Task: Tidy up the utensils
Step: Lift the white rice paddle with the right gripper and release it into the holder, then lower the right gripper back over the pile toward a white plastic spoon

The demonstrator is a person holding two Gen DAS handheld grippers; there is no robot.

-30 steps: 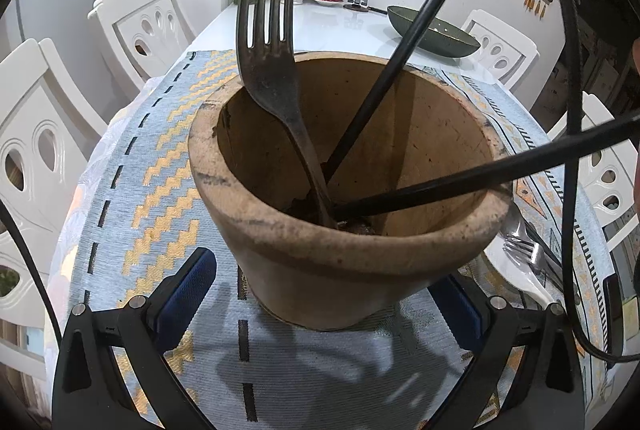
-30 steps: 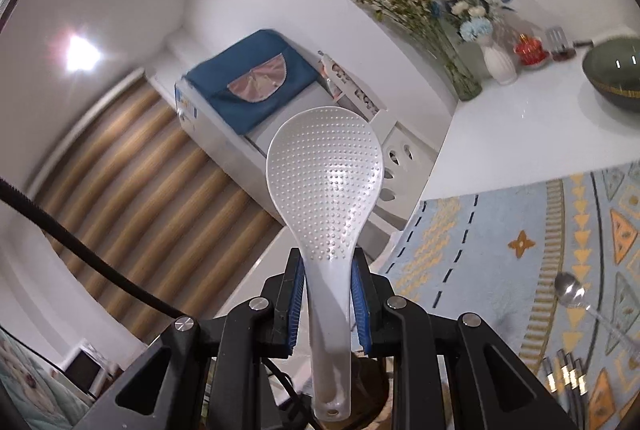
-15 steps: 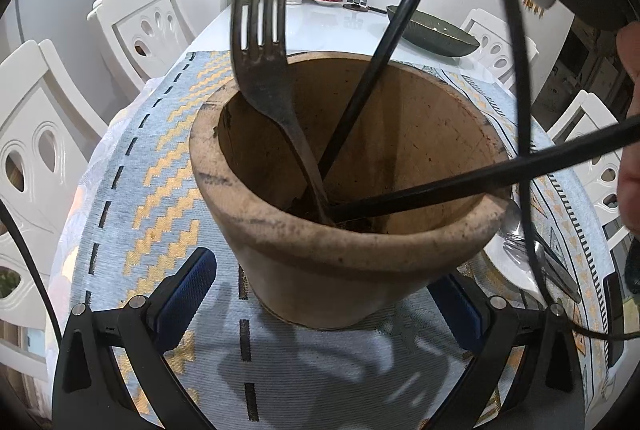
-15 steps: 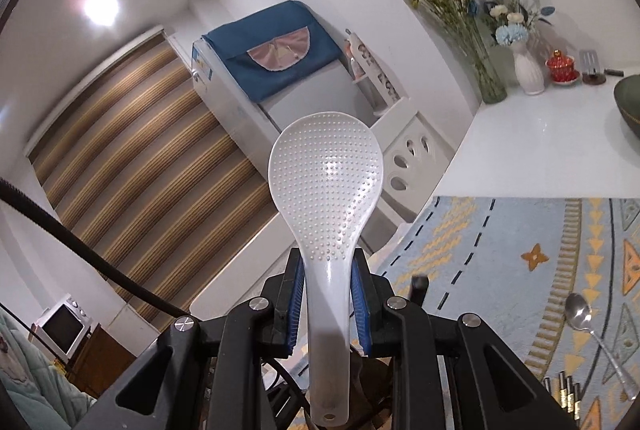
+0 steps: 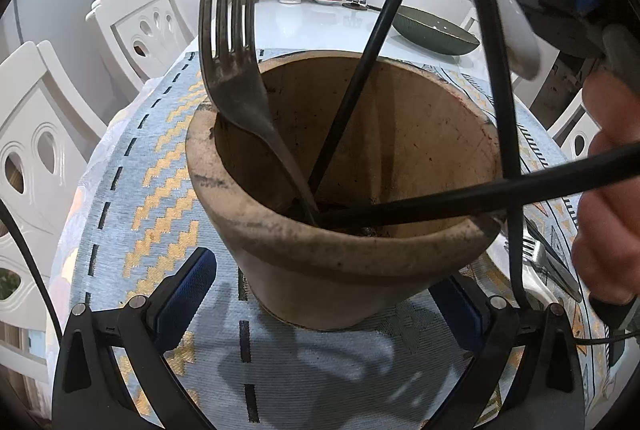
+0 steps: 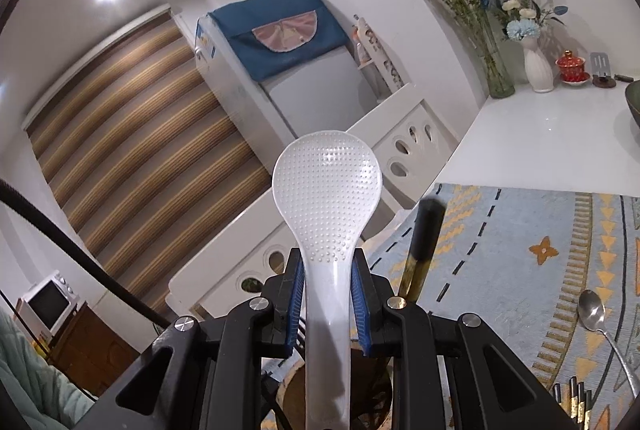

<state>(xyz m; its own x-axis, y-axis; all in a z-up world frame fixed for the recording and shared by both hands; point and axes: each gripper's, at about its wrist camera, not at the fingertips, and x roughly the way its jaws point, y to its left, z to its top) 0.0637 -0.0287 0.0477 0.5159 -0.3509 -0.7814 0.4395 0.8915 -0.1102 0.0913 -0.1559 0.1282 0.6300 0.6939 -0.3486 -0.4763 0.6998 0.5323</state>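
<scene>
Through my left wrist view, a rough, matte terracotta pot (image 5: 344,198) stands upright on the woven blue-and-gold placemat (image 5: 132,198). My left gripper (image 5: 320,294) has its blue-padded jaws spread wide on either side of the pot's base; I can't see either pad pressing on the clay. Inside lean a dull metal fork (image 5: 236,70), tines up, and two slim black handles (image 5: 360,70) that cross near the bottom. At top right the smooth white rice paddle (image 5: 516,46) hangs above the rim, a hand (image 5: 608,190) beside it.

From my right wrist view, my right gripper (image 6: 327,304) is clamped on the paddle's glossy neck, its dimpled oval blade pointing up. A polished steel spoon (image 6: 596,314) lies flat on the placemat to the right.
</scene>
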